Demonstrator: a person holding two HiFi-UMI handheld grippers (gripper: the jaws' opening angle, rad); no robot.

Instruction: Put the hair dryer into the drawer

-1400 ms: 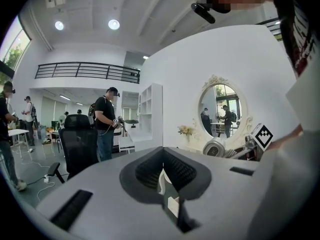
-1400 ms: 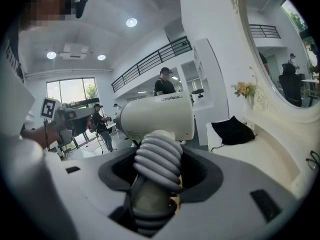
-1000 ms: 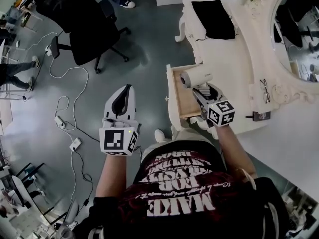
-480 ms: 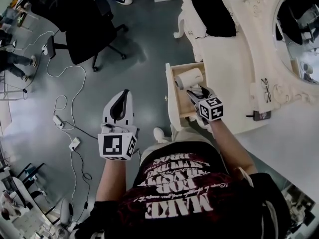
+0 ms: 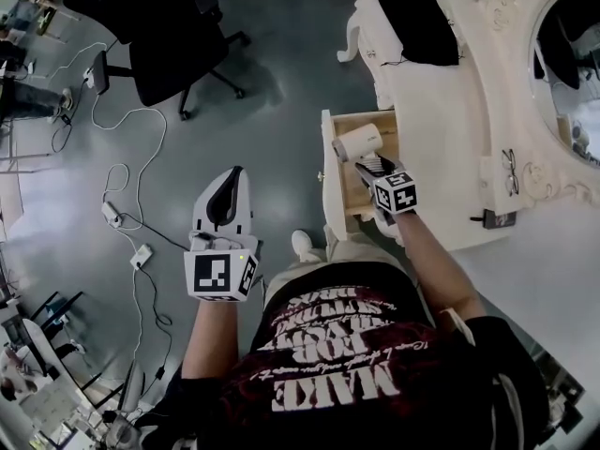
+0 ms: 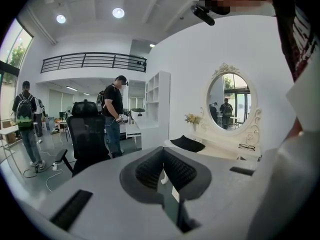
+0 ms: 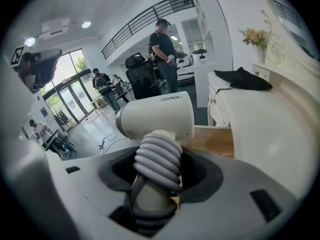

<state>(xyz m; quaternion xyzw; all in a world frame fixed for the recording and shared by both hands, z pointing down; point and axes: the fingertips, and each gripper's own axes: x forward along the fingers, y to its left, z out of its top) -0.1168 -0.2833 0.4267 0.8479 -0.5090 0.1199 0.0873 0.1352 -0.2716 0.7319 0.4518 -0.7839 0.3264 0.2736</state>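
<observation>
**A:** So, where is the dryer (image 5: 358,142)?

**B:** It's in the right gripper (image 5: 368,164), which is clamped on the handle (image 7: 148,200). The barrel (image 7: 160,115) lies crosswise over the open drawer (image 5: 353,189). I can't tell whether it touches the wooden floor of the drawer.

**A:** And the left gripper (image 5: 225,197)?

**B:** It's well off to the side over the floor, with the jaws together and nothing between them.

**A:** How do you reckon the dryer handles?

**B:** It looks like a stiff plastic shell, smooth and probably a bit slippery. It's likely light for its size but top-heavy, because the barrel sits out beyond the grip. I'd expect it to want to nod forward or roll in the pads.

**A:** Is the handle the right place to hold it, then?

**B:** I think so. The cord (image 7: 158,160) is wound round the handle in fat coils, and the jaws close on that bundle. The rubbery coils should give the pads some bite, which the bare shell wouldn't. The cost is that they're soft, so the hold is squashy rather than firm, and a coil could slip or unwind.

**A:** Is it fragile?

**B:** Not very. A knock against the dresser (image 5: 450,111) or the drawer wall would scuff it rather than break it. Even so, I'd set it down on its side and not drop it.

**A:** Does it fit?

**B:** The barrel looks narrower than the drawer mouth, so probably. The loose end of the cord is the part most likely to catch on the rim.
</observation>
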